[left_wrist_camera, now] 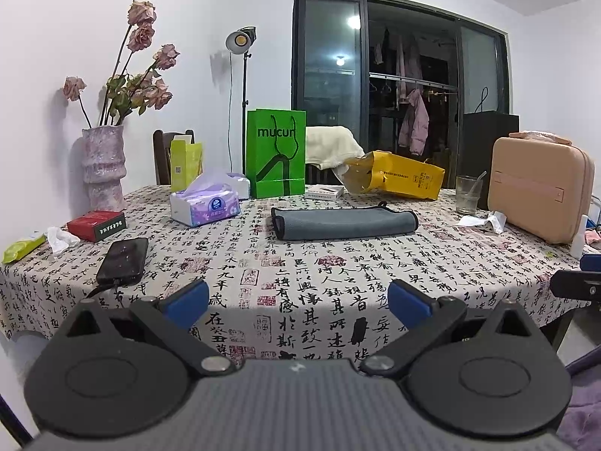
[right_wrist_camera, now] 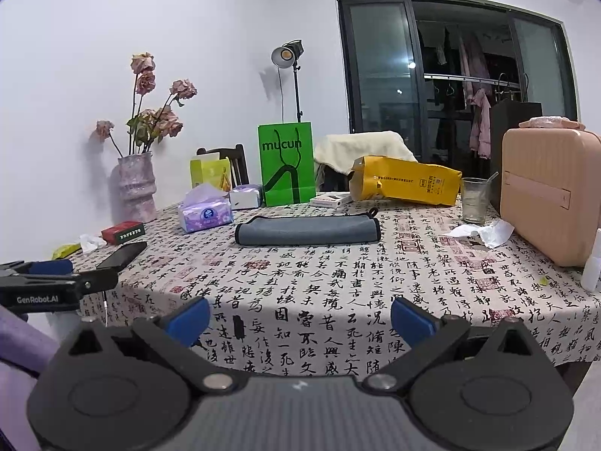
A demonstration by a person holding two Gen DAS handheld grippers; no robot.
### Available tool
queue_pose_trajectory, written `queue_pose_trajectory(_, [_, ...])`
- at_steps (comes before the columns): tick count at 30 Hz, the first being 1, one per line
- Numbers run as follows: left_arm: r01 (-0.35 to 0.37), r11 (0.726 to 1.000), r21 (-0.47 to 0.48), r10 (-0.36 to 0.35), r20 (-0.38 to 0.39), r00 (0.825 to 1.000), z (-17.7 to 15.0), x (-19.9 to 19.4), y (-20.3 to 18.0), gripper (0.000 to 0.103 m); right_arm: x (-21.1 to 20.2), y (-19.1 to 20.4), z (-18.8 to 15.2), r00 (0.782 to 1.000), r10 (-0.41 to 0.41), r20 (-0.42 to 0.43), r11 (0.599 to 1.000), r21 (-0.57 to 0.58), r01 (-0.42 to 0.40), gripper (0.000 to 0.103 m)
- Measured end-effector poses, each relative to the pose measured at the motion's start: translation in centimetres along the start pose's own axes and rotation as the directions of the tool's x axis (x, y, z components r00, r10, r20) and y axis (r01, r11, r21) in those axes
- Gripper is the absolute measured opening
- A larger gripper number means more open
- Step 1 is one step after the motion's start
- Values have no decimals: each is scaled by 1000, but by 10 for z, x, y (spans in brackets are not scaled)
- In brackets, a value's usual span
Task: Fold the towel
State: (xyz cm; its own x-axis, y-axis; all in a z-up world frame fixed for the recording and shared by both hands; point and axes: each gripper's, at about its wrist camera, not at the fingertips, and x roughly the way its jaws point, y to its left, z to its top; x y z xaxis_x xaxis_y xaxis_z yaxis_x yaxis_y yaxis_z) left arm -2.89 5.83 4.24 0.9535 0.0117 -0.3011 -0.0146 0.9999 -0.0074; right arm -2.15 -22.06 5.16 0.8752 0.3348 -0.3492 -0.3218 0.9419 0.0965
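A grey towel (left_wrist_camera: 343,223) lies folded into a long narrow strip on the calligraphy-print tablecloth (left_wrist_camera: 300,263), far side of the table's middle; it also shows in the right wrist view (right_wrist_camera: 306,230). My left gripper (left_wrist_camera: 298,300) is open and empty, held back at the table's near edge, well short of the towel. My right gripper (right_wrist_camera: 300,319) is also open and empty at the near edge. The left gripper shows at the left of the right wrist view (right_wrist_camera: 56,274).
Around the towel stand a tissue pack (left_wrist_camera: 204,206), green paper bag (left_wrist_camera: 276,152), yellow bag (left_wrist_camera: 398,176), glass (left_wrist_camera: 467,195), pink case (left_wrist_camera: 539,191), vase of dried roses (left_wrist_camera: 103,167), red box (left_wrist_camera: 95,225) and phone (left_wrist_camera: 124,259). Crumpled tissues (right_wrist_camera: 480,233) lie near the case.
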Motion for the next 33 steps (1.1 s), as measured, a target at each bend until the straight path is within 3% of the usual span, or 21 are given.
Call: queue_pose_trajectory(33, [6, 1000, 2, -6, 4, 1000, 1, 1, -2, 103, 0, 1, -1, 1000, 17, -4, 1000, 1, -17, 103])
